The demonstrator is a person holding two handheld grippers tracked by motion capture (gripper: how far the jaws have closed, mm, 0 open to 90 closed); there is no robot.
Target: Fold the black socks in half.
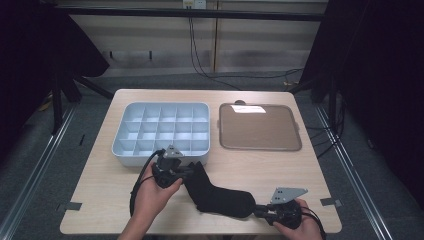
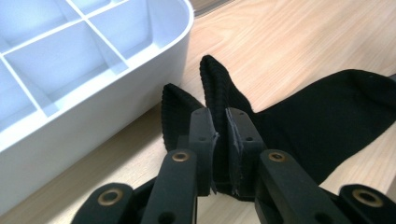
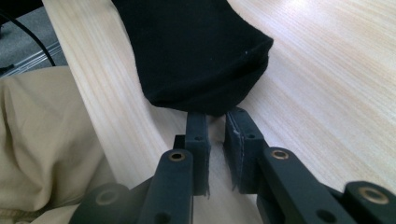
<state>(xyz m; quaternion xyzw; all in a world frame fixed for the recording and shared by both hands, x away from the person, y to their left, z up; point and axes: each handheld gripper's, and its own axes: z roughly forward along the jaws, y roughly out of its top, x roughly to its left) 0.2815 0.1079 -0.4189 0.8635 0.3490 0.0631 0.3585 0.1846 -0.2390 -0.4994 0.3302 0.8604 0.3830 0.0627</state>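
A black sock [image 1: 220, 197] lies on the wooden table [image 1: 280, 170] near its front edge, stretched between my two grippers. My left gripper [image 1: 187, 172] is shut on the ribbed cuff; in the left gripper view the cuff [image 2: 215, 84] stands up from between the jaws of the left gripper [image 2: 219, 116]. At the sock's other end my right gripper [image 1: 257, 210] holds the toe. In the right gripper view the rounded toe [image 3: 196, 51] meets the tips of the right gripper [image 3: 217, 116], which pinch its edge.
A white divided organiser box [image 1: 120, 147] stands just behind the left gripper, and its wall [image 2: 140, 88] is close in the left gripper view. A flat brown tray [image 1: 260, 127] lies to its right. The person's beige trousers [image 3: 42, 140] sit below the table's front edge.
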